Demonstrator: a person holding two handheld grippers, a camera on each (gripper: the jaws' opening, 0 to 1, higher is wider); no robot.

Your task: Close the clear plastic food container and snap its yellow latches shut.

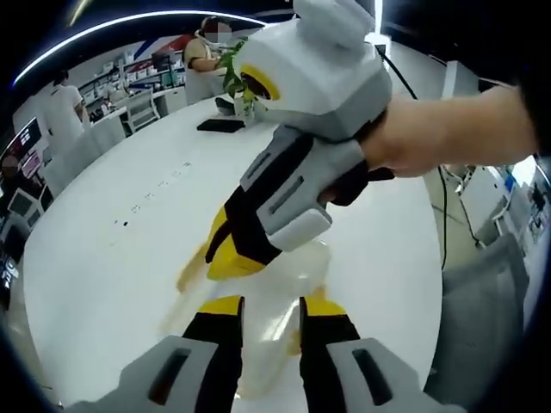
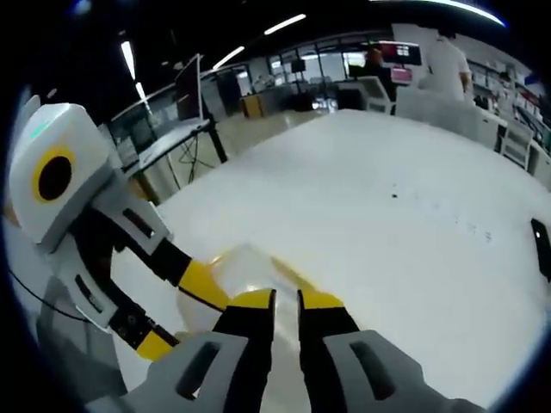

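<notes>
In the left gripper view we see our left gripper (image 1: 270,308) narrowly parted over the clear container (image 1: 284,301) at six o'clock, the right gripper (image 1: 231,251) pressing its yellow latch (image 1: 191,268); in the right gripper view, our right gripper (image 2: 286,303) stands slightly parted above the container (image 2: 250,262), the left gripper (image 2: 176,305) at eight o'clock.

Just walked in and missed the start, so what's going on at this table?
A person is working a clear plastic food container on a large white table with two handheld grippers. The right gripper, held in a hand, presses its yellow-tipped jaws down at the container's far edge. The left gripper reaches over the near side, jaws slightly apart. The container is blurred, so whether the latches are snapped can't be told.
</notes>
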